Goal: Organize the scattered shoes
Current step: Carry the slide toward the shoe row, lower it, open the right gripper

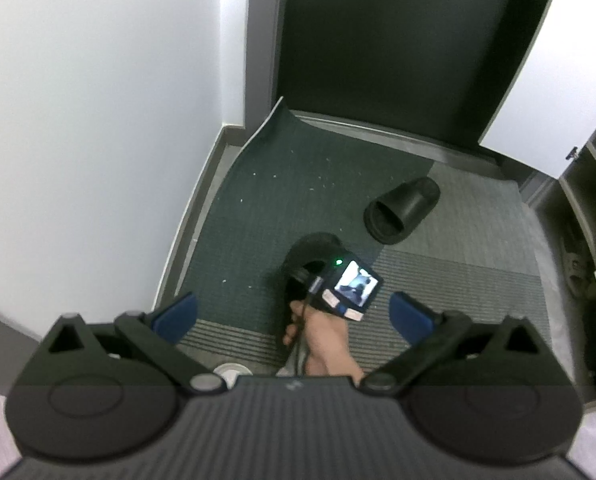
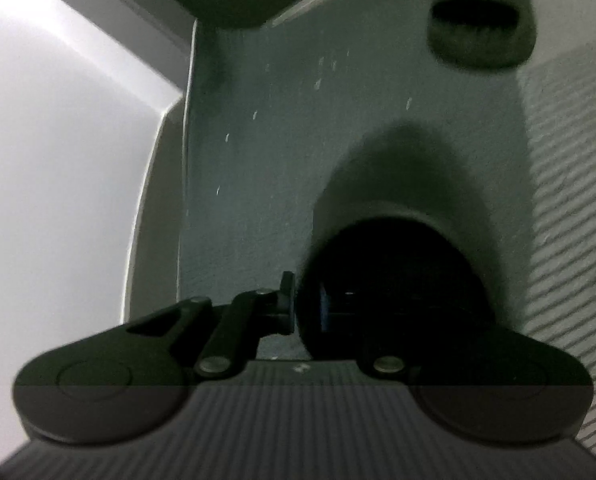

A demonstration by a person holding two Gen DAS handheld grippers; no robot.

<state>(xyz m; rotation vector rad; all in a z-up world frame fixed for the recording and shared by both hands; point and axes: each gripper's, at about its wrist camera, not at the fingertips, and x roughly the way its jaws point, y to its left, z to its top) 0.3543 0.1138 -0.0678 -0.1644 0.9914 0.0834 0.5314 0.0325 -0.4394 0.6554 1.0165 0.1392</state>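
Note:
Two black slippers lie on the floor mats. The far slipper (image 1: 402,210) (image 2: 482,32) rests on the grey striped mat with its opening toward me. The near slipper (image 1: 310,256) (image 2: 398,208) sits on the dark green mat (image 1: 290,184). My right gripper (image 2: 304,306) is shut on that slipper's left side wall, one finger outside and the blue-padded finger inside the opening. In the left wrist view a hand (image 1: 322,340) holds the right gripper (image 1: 346,288), whose small screen is lit. My left gripper (image 1: 294,316) hangs above, open and holding nothing.
A dark door (image 1: 398,40) stands behind the mats, with a white wall (image 1: 98,120) on the left. An open shoe cabinet (image 1: 590,216) with shoes on its shelves lines the right edge. The green mat's far left corner curls up against the door frame.

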